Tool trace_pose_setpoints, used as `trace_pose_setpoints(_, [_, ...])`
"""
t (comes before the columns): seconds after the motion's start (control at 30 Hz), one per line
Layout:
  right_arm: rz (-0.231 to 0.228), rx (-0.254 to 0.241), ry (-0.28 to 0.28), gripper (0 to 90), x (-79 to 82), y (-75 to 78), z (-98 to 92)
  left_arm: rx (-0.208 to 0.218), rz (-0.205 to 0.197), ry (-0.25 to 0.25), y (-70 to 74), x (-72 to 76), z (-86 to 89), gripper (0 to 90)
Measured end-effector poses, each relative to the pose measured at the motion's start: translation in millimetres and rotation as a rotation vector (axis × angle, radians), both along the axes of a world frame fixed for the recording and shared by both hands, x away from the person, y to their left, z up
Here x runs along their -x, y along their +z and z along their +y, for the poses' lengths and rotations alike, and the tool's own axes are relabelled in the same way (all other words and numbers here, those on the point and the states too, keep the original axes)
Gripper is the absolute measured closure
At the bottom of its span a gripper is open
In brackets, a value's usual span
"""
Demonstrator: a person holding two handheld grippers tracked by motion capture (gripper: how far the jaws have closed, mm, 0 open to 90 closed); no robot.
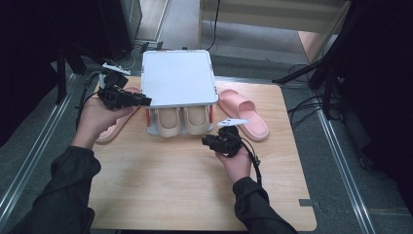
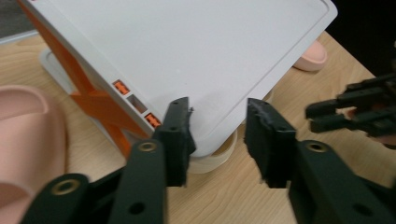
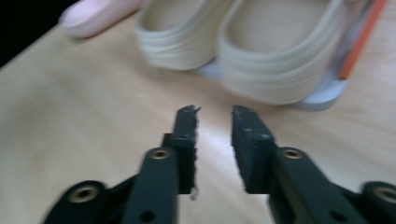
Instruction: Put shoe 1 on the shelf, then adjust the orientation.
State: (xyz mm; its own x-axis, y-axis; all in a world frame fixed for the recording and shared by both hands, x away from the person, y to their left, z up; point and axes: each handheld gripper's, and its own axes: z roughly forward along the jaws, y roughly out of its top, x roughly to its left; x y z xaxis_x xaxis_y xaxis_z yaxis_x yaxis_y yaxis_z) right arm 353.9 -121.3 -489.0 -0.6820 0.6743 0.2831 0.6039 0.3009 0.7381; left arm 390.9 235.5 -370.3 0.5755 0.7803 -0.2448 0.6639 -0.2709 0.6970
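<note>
My left gripper (image 2: pixel 217 140) stands parted with nothing in it, at the rack's (image 2: pixel 196 60) top corner. My right gripper (image 3: pixel 214 140) is parted too, nothing between its jaws, the beige slippers (image 3: pixel 261 60) just ahead on the rack's bottom shelf

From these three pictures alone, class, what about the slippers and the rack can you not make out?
- Beige slippers: backs hidden under the white rack top, high view.
- Left pink slipper: mostly covered by the left hand and the left tongs, high view.
- Beige slippers' surface detail: blurred, right gripper view.
- Rack's orange side: base hidden behind the left tongs, left gripper view.
</note>
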Motion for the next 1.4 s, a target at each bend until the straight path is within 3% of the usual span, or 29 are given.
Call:
trace_pose_setpoints(0.1, [0.035, -0.037, 0.076, 59.1, 16.3, 4.8, -5.7, -0.002, -0.014, 0.018, 2.6, 6.4, 5.0, 48.5])
trace_pose_setpoints(0.17, [0.008, -0.042, 0.116, 57.1, 30.8, 8.3, -10.8, 0.004, -0.016, 0.03, 5.1, 11.2, 10.2, 45.2])
trace_pose_setpoints(0.23, [-0.012, -0.032, 0.131, 56.3, 40.2, 11.1, -16.4, 0.016, -0.019, 0.04, 6.9, 16.3, 14.9, 43.0])
trace_pose_setpoints(0.4, [-0.005, -0.067, 0.134, 52.3, 49.0, 13.7, -29.6, 0.031, -0.023, 0.039, 7.9, 26.6, 22.8, 39.4])
trace_pose_setpoints(0.5, [-0.064, -0.063, 0.16, 50.4, 54.2, 15.5, -39.0, 0.027, -0.019, 0.041, 5.1, 32.5, 28.4, 39.1])
trace_pose_setpoints(0.87, [-0.051, -0.054, 0.144, 44.0, 50.7, 20.3, -56.0, 0.033, -0.036, 0.107, -12.1, 47.1, 54.6, 38.6])
trace_pose_setpoints(1.2, [-0.022, -0.017, 0.166, 43.2, 43.6, 12.6, -49.4, 0.023, -0.017, 0.136, -35.0, 54.9, 71.1, 38.5])
trace_pose_setpoints(1.4, [-0.018, -0.014, 0.162, 43.5, 40.8, 12.8, -47.5, 0.014, -0.01, 0.152, -53.8, 49.3, 81.2, 41.5])
